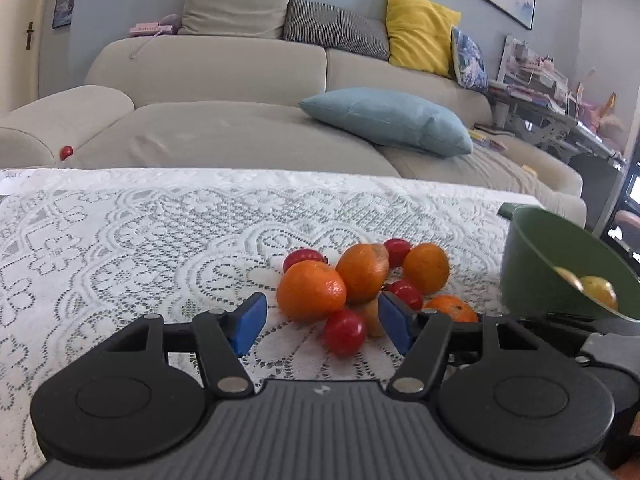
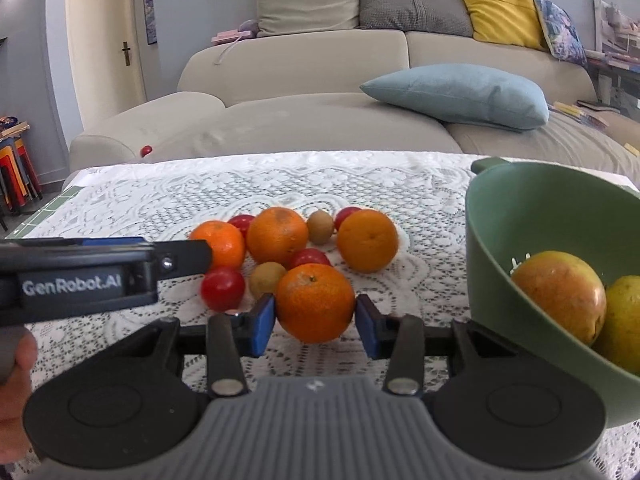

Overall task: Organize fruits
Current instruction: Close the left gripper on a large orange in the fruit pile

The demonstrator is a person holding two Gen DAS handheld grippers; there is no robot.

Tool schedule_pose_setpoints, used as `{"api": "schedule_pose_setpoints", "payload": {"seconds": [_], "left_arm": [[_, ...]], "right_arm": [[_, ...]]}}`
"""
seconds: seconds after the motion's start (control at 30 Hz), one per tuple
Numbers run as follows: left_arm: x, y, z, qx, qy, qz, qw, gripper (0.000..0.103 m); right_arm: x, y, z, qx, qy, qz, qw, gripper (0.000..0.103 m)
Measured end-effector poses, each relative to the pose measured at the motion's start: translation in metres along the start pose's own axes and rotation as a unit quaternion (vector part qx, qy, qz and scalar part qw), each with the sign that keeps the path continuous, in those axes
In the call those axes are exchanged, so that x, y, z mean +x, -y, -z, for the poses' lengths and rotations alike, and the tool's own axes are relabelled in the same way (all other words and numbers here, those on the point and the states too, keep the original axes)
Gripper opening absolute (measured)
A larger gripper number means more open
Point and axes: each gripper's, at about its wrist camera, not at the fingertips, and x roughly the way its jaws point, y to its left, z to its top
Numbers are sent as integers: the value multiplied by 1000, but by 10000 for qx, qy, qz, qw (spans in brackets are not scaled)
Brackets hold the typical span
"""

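Note:
A pile of fruit lies on the lace tablecloth (image 2: 160, 208): several oranges, red tomatoes and small brown fruits. My right gripper (image 2: 315, 326) is shut on the nearest orange (image 2: 315, 302), with a blue pad pressed against each side of it. My left gripper (image 1: 322, 322) stands open at the pile's near edge. A red tomato (image 1: 345, 330) and a small yellowish fruit (image 1: 374, 316) lie between its pads, apart from them. Just beyond them sits another orange (image 1: 311, 290). A green bowl (image 2: 520, 216) at the right holds an apple (image 2: 560, 294) and a yellow fruit (image 2: 624, 320).
The green bowl (image 1: 532, 264) stands tilted at the table's right edge. A sofa (image 1: 240, 132) with a blue cushion (image 1: 388, 120) runs behind the table, and a stray red fruit (image 1: 66, 152) lies on its seat. A hand (image 2: 16, 392) grips the left tool's handle.

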Motion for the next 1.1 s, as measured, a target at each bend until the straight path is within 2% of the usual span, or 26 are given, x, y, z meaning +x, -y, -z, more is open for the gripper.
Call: {"api": "schedule_pose_setpoints", "payload": {"seconds": [0.2,0.4,0.57,0.83,1.1], "left_arm": [[16,-8,-4,-172,-13,19,9998,71],[30,-7,-4,-126,-49,106,9999,68],[36,-10,-4,-200,-86,117,9997,55],[30,-7,-2,-159,-20,67,9998,52],[12,-3,-2,-176,206,31,9996,52]], "right_arm": [[4,2,3,96,-131,-40,9999,41],[4,2,3,112,-122,-53,9998,41],[6,2,3,132,-114,-68,9998,41],[6,3,4,168,-99,-75,9998,41],[-3,1,3,86,10,-106,9999,41]]}}
